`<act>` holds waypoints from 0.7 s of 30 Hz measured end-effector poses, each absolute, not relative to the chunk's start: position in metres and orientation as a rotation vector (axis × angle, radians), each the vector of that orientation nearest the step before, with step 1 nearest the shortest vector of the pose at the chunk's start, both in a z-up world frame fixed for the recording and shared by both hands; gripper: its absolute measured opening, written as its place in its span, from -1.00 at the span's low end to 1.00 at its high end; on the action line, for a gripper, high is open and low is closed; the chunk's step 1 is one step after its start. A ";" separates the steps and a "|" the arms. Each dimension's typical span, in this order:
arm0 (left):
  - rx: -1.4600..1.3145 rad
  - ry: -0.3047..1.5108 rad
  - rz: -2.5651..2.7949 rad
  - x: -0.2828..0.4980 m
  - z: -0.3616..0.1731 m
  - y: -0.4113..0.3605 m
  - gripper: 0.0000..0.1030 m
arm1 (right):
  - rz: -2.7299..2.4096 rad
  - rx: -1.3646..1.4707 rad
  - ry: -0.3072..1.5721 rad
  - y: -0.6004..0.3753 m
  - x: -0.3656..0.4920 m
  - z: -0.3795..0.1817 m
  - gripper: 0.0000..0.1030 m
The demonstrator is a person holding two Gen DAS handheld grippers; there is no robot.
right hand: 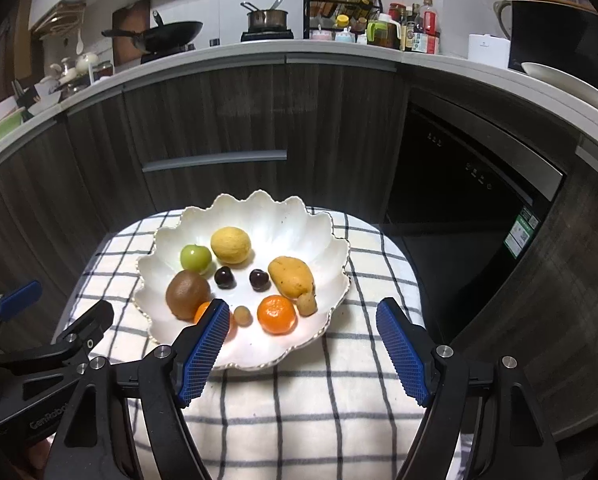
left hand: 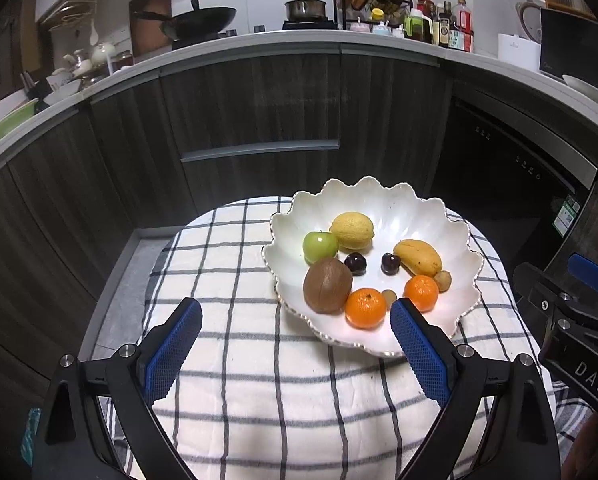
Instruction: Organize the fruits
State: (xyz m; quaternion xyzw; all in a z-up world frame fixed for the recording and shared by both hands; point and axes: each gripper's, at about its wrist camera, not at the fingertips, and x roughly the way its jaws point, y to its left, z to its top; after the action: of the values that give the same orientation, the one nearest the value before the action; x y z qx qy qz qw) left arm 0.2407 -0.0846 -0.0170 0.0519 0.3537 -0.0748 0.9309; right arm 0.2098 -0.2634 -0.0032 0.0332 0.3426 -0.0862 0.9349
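All fruit sits inside the white scalloped bowl [left hand: 431, 216], which rests on the checked cloth [left hand: 259, 360] covering the round tabletop [left hand: 219, 216]; gathering the pieces in one dish is likely the purpose of the arrangement, and no loose fruit shows on the cloth. The left gripper [left hand: 297, 354] hangs above the cloth just short of the bowl's near rim, its blue fingers [left hand: 171, 354] spread wide with nothing between them. The right gripper [right hand: 303, 350] is likewise held clear above the near rim, fingers [right hand: 403, 352] well apart and empty; its left finger hides part of one orange in the right wrist view. Both units appear positioned back from the dish, probably so that the contents remain undisturbed. Contents: a yellow lemon [left hand: 351, 230] and a green apple [left hand: 320, 247] at the far side, touching; a brown kiwi [left hand: 327, 286] at the left; two dark cherries [left hand: 355, 263] in the centre, apart from each other; a small yellow-orange mango [left hand: 418, 257] at the right; two oranges [left hand: 365, 307] along the near side; two small tan round fruits [left hand: 443, 281], kind not determinable. The task appears at or near completion.
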 end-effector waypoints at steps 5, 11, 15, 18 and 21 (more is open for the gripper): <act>0.097 0.707 -0.135 0.218 -0.014 -0.077 0.87 | -0.184 0.056 0.666 -0.258 0.187 0.002 0.52; 0.090 0.697 -0.112 0.189 -0.014 -0.067 0.87 | -0.177 0.070 0.643 -0.252 0.161 0.000 0.54; 0.087 0.699 -0.097 0.172 -0.018 -0.060 0.87 | -0.181 0.054 0.635 -0.248 0.147 -0.004 0.54; 0.078 0.692 -0.083 0.161 -0.018 -0.056 0.87 | -0.186 0.048 0.620 -0.246 0.137 -0.006 0.54; 0.081 0.679 -0.072 0.151 -0.017 -0.053 0.87 | -0.187 0.049 0.607 -0.245 0.128 -0.006 0.54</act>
State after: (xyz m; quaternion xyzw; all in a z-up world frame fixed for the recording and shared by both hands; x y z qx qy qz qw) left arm 0.1510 -0.0535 -0.0172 0.0399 0.3329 -0.0353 0.9414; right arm 0.1277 -0.2451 -0.0064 0.0243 0.2983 -0.0917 0.9498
